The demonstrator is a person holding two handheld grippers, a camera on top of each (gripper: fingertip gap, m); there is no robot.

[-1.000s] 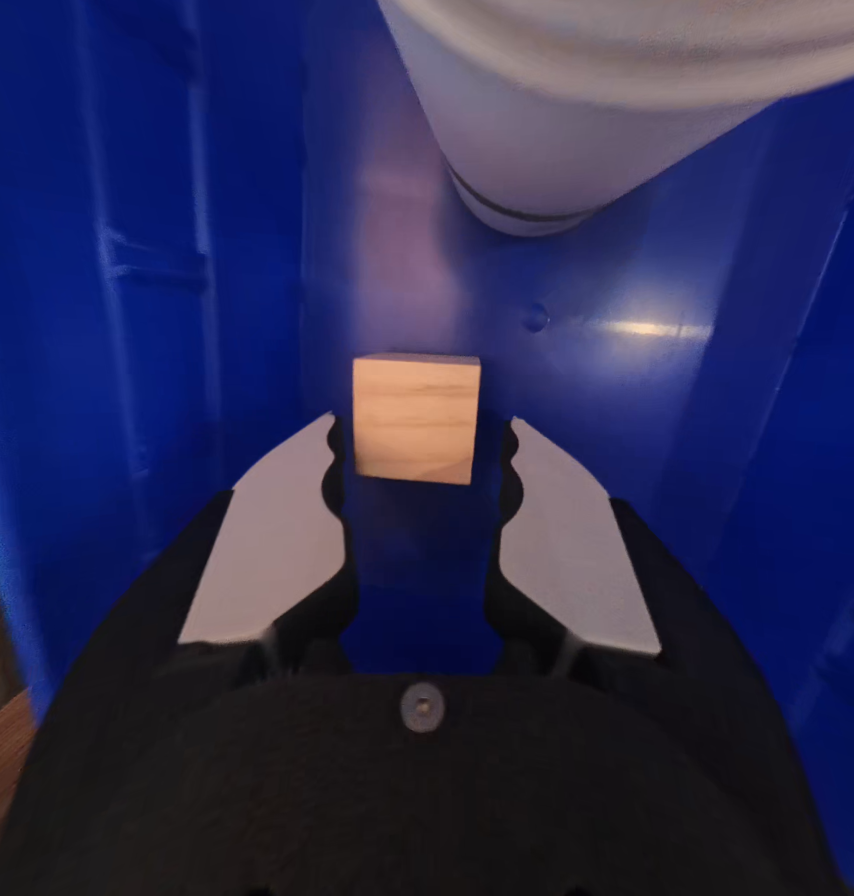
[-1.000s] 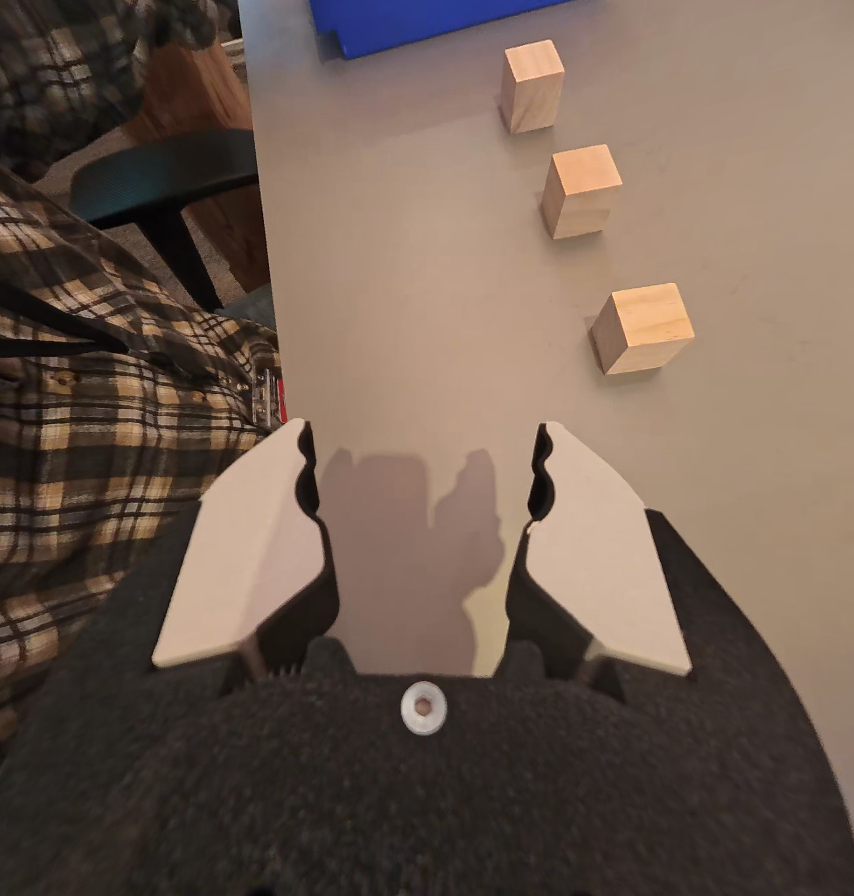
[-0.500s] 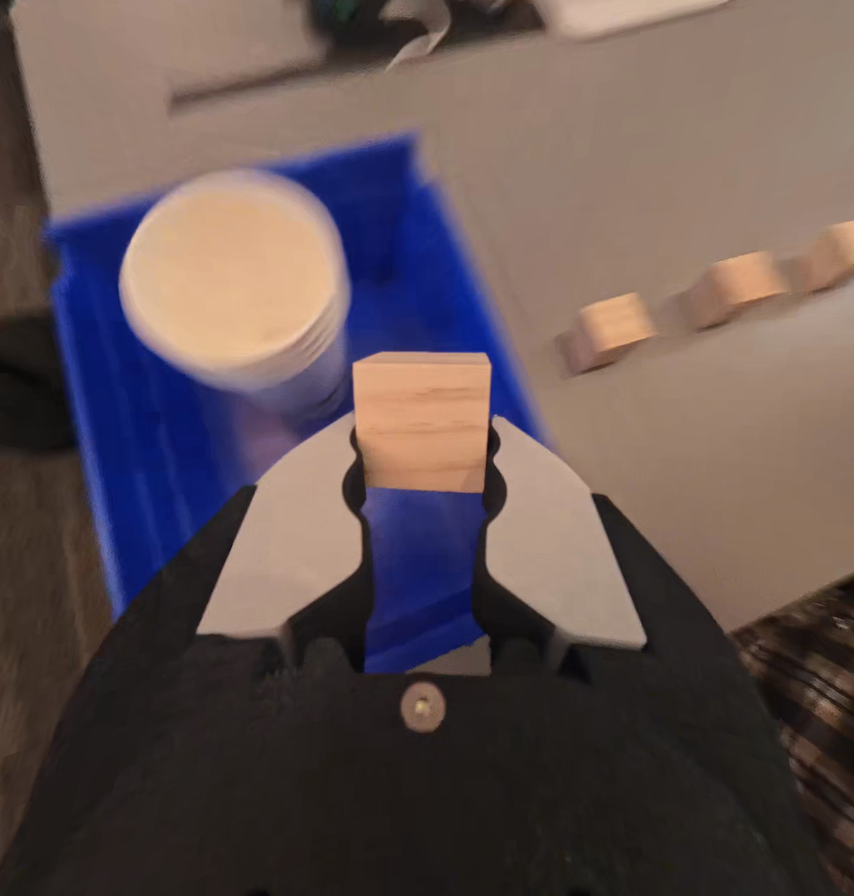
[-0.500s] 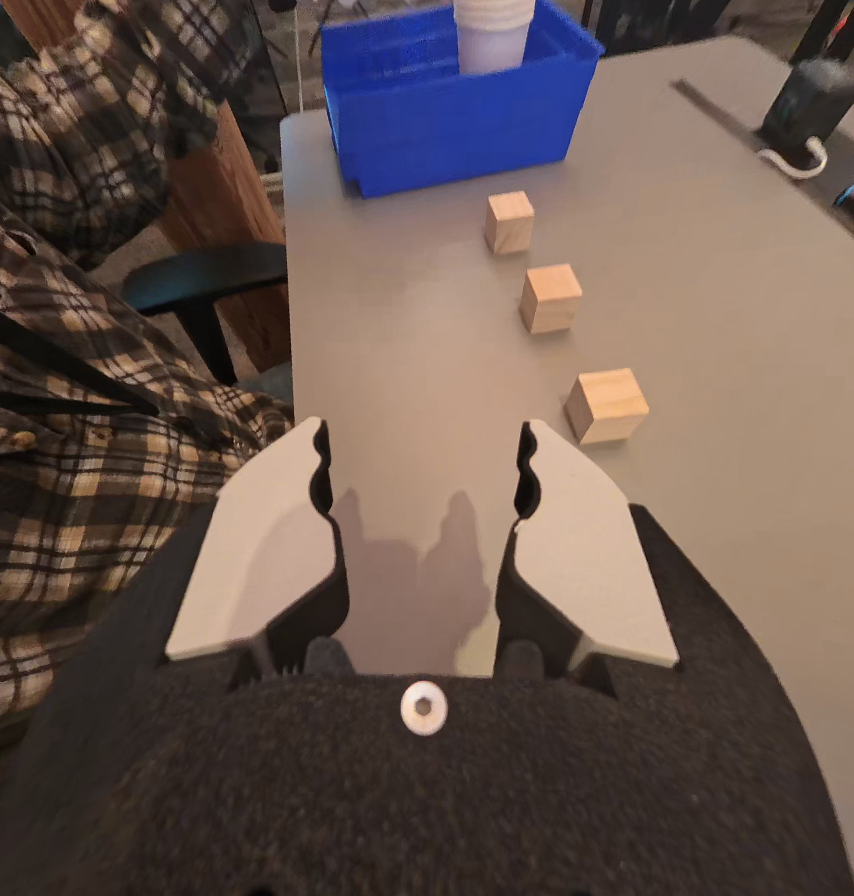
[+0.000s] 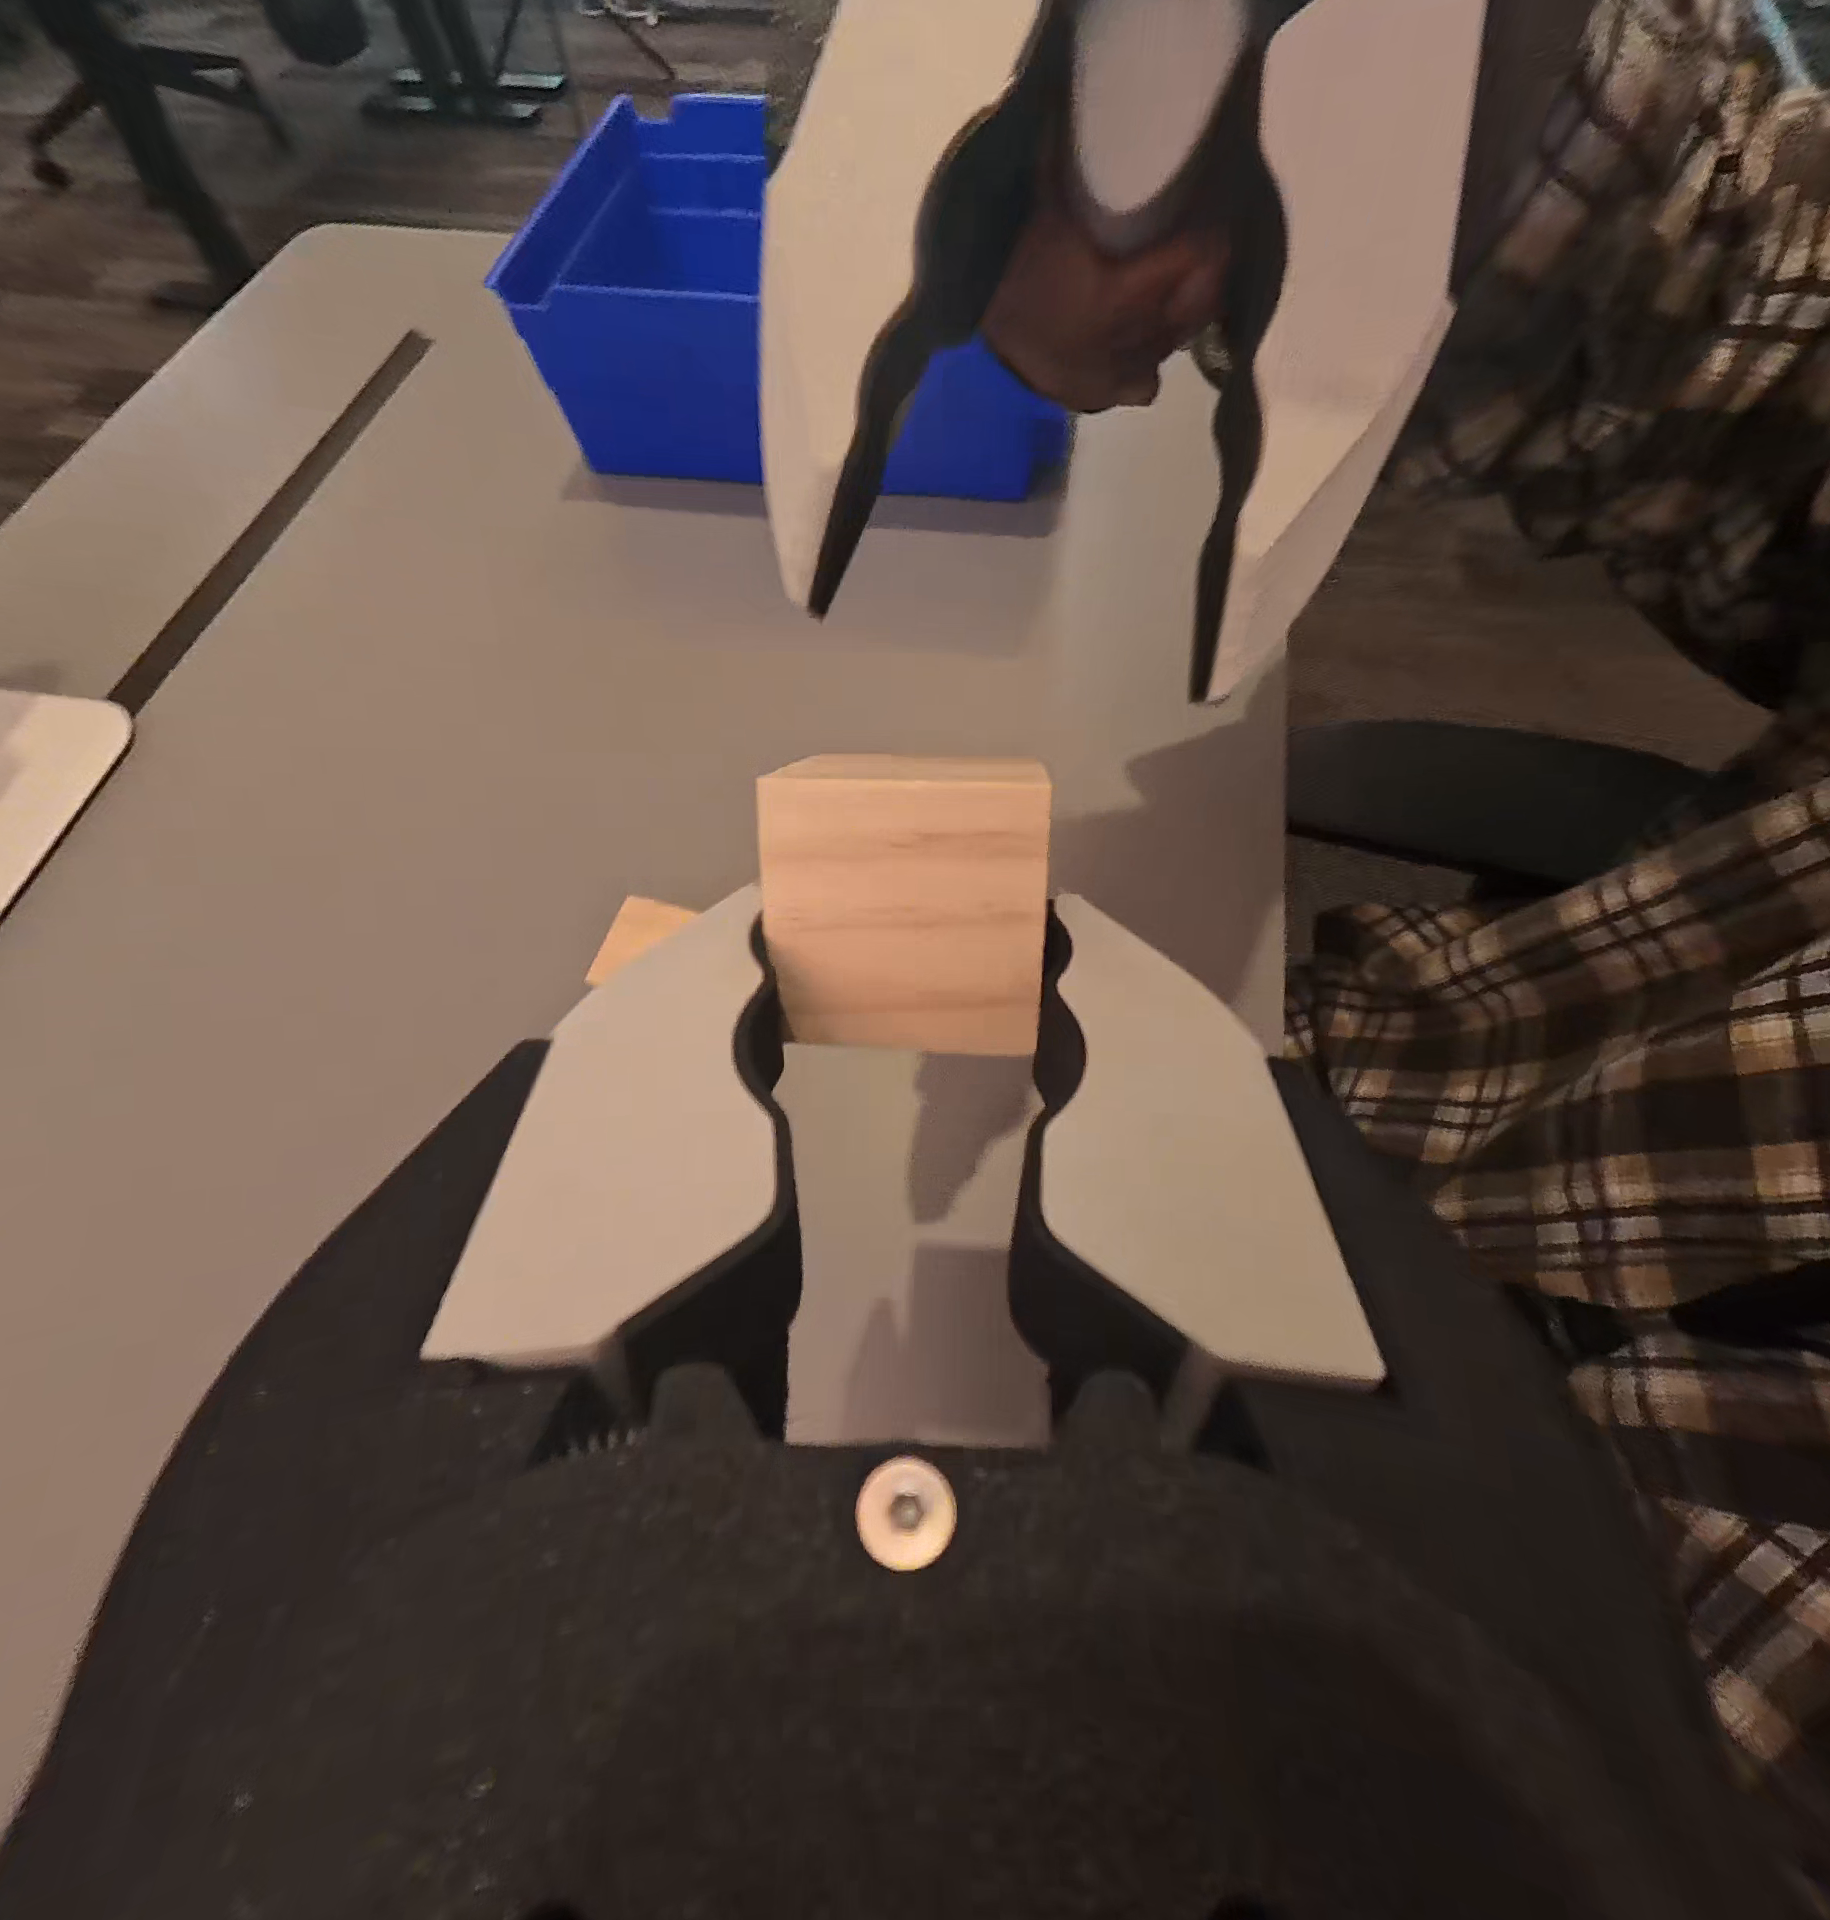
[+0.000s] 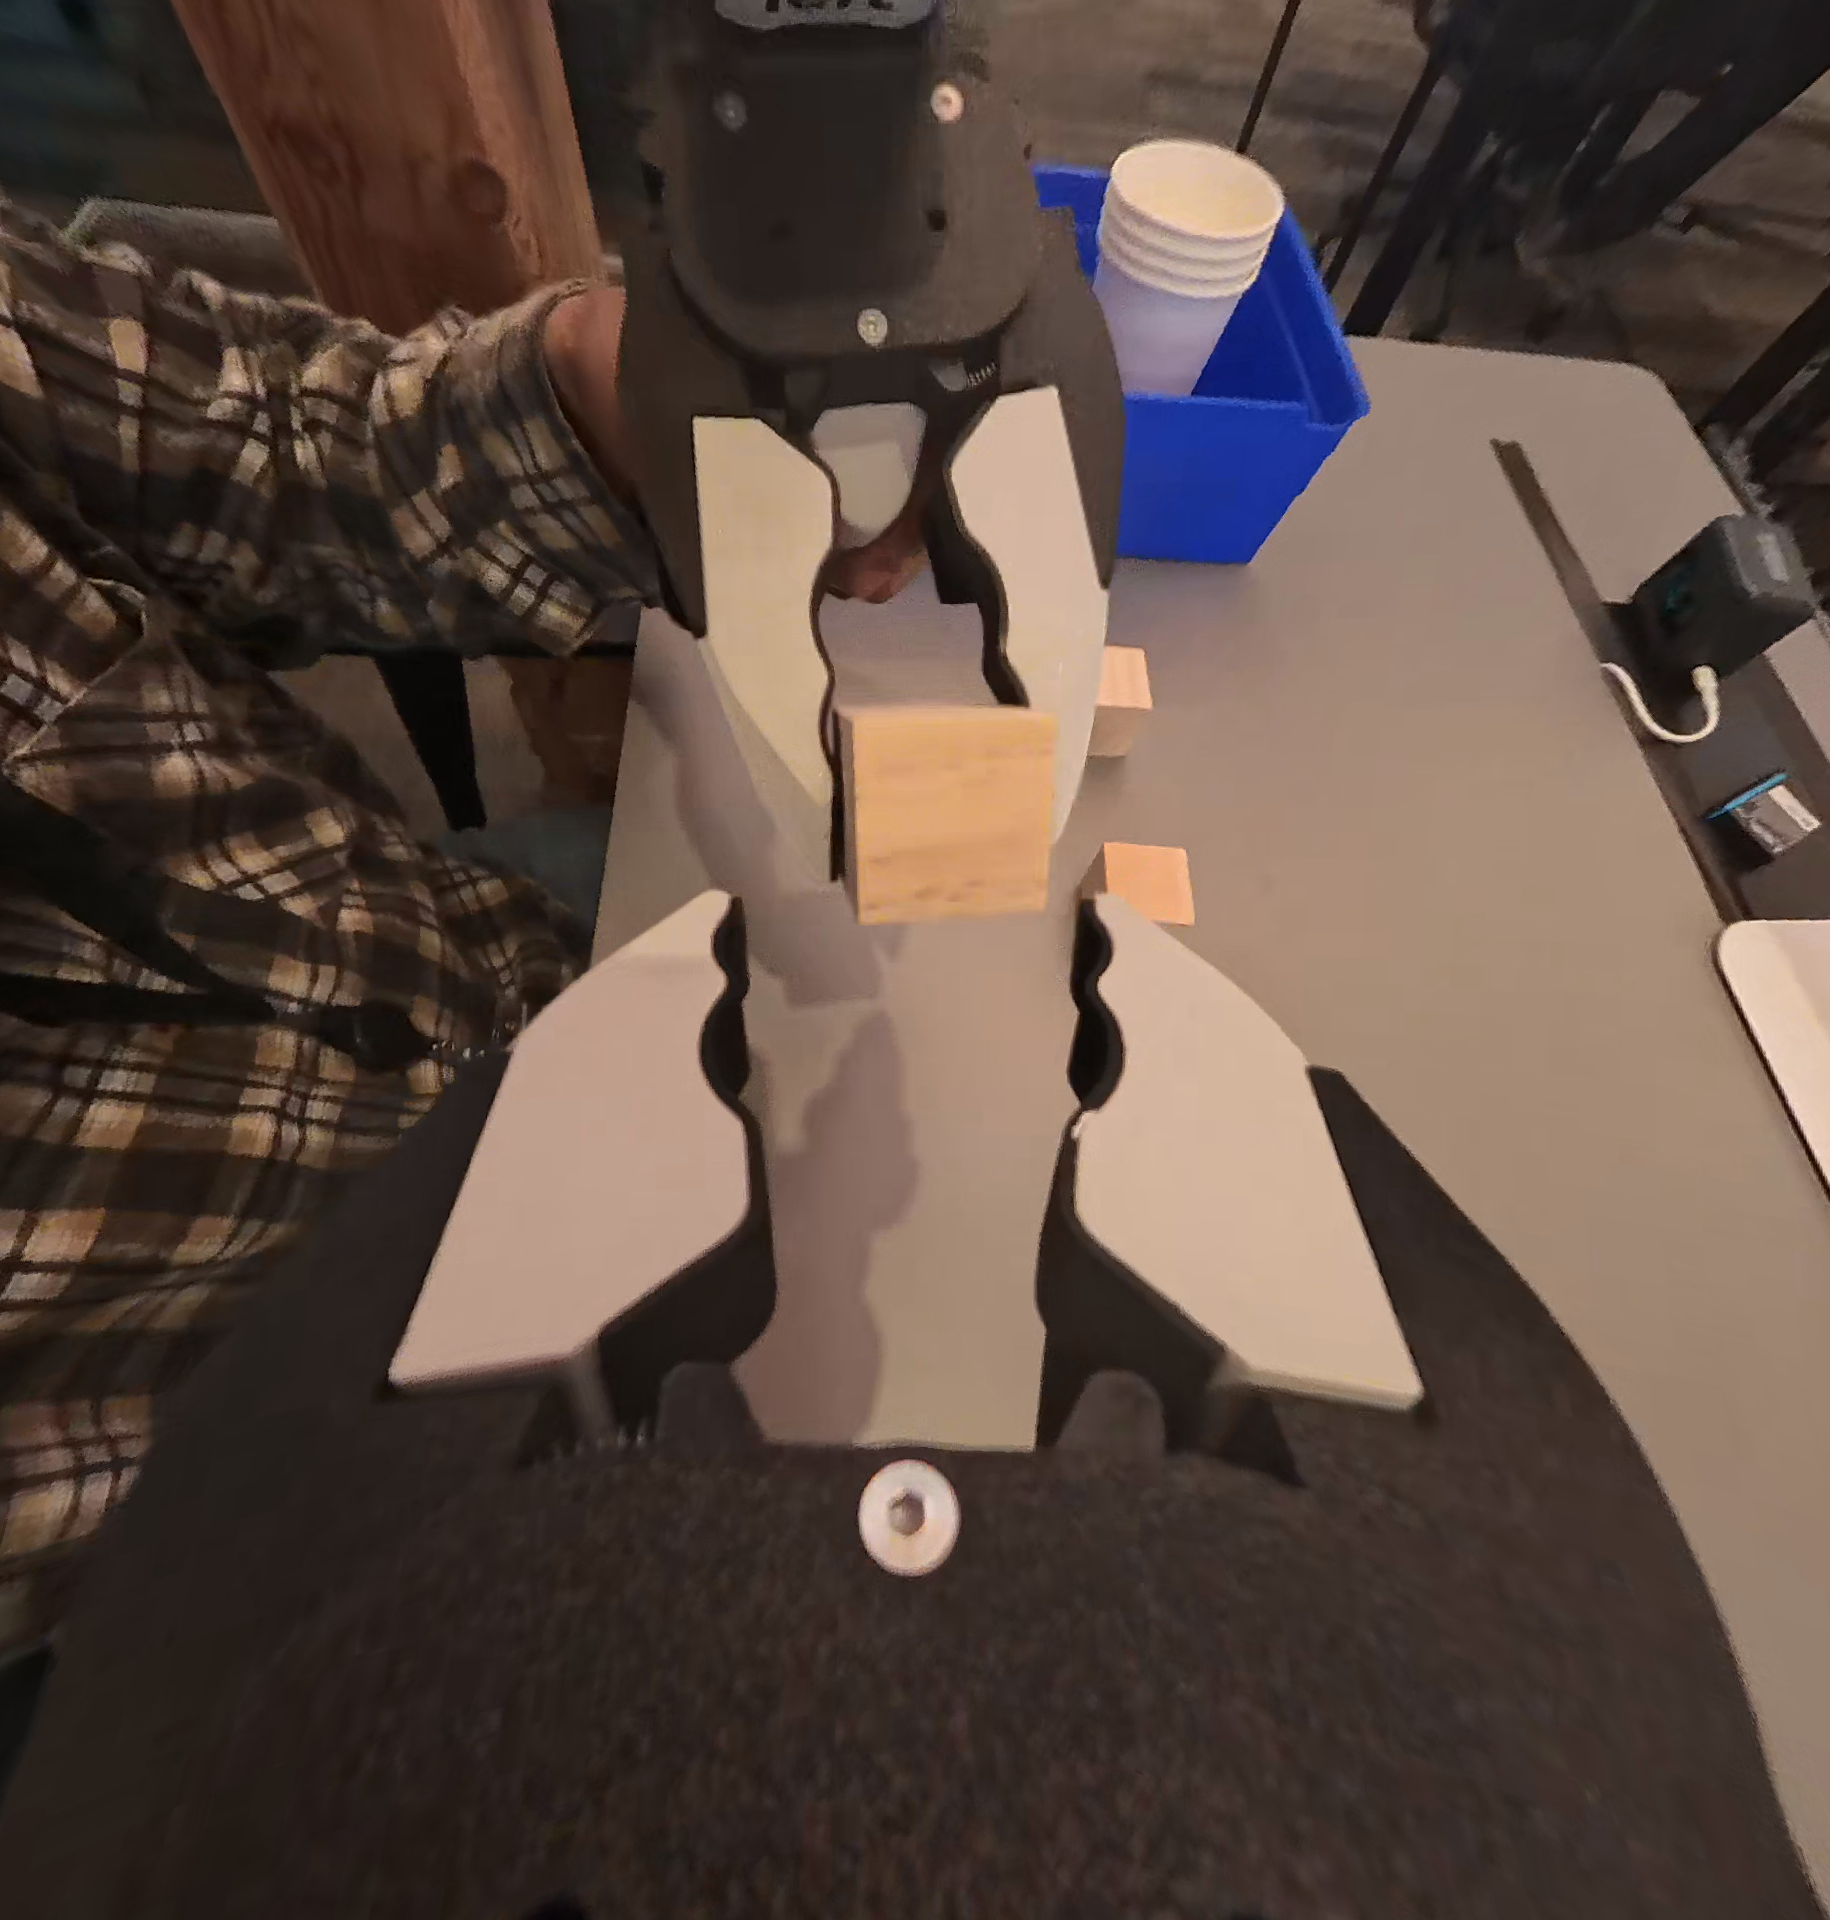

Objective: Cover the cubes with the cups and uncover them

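My left gripper (image 5: 905, 920) is shut on a light wooden cube (image 5: 903, 852) and holds it above the grey table (image 5: 371, 727). My right gripper (image 6: 911, 925) is open and empty, and faces the left one closely; it shows at the top of the left wrist view (image 5: 1010, 649). In the right wrist view the held cube (image 6: 952, 821) hangs just beyond my right fingertips. Two more cubes (image 6: 1121, 701) (image 6: 1150, 883) sit on the table behind it. A stack of white paper cups (image 6: 1186, 249) stands in the blue bin (image 6: 1233, 468).
The blue bin (image 5: 662, 343) sits at the table's far end. A black device (image 6: 1721, 603) with a white cable lies along the right edge, and a white tray (image 6: 1804, 1039) beside it. A person in a plaid shirt (image 6: 215, 727) sits at the left edge.
My left gripper shut on the cube inside the blue bin, lifted it out and swung it over the table toward the right gripper. My right gripper stayed open and tilted up.
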